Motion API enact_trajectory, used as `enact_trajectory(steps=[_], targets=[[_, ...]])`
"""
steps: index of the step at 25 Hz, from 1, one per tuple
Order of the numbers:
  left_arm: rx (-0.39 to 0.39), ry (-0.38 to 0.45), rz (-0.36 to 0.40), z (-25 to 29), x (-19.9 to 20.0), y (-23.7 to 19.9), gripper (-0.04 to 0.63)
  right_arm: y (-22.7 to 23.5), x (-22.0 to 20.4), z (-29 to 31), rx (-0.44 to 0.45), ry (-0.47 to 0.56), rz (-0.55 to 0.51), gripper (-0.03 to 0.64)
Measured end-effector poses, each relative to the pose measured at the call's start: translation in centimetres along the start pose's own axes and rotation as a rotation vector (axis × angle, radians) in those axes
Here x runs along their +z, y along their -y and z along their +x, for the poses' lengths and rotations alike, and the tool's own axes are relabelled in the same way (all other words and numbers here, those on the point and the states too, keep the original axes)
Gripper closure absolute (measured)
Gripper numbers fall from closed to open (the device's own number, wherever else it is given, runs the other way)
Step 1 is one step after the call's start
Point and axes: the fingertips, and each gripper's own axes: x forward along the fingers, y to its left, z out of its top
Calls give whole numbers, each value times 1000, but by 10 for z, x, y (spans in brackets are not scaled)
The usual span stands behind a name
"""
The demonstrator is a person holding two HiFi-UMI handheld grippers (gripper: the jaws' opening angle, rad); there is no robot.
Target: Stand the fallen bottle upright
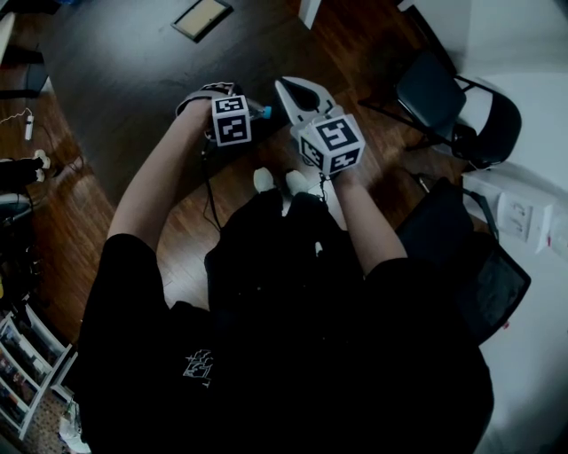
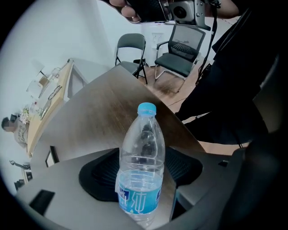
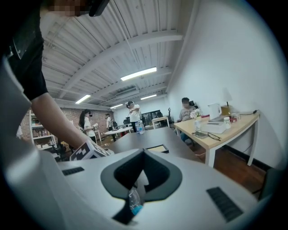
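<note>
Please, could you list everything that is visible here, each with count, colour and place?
bottle: 1, clear with blue cap and label, between the jaws of the left gripper
table: 1, dark, upper left of the head view
panel: 1, black frame, pale face, on the table's far side
chairs: 2, black, on the wooden floor right of the table
desk: 1, pale wood, against the white wall
other people: at least four, various colours, far across the room
person: 1, black clothes, at the table
left gripper: 1, grey, open around the bottle
right gripper: 1, grey, shut, empty, beside the left
</note>
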Motion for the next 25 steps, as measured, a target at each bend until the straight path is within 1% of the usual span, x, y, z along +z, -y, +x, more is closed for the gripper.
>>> enact_trajectory(steps=[5,8,11,14,16,20,25], targets=[[-3,20,-48,-7,-5,0,295,2,4,0,2,3,-4,607],[12,60,-104,-15,-8,-5,296,0,5,3,13,2,-6,607],[48,116,-175,-29,-8,-12,298,-4,6,5,26,1,-8,607],[105,154,-258,-43,-13,-16,299,-11,7,5,44,-1,-7,607],[144,193,-327,-51,-15,-19,301,-15,7,6,59,-3,-7,607],[223,338,-463,-68,-11,-31,302,-24,10,10,92,-4,-18,607],[388,498,-612,-96,-12,-44,304,-35,17,15,127,6,-26,607]])
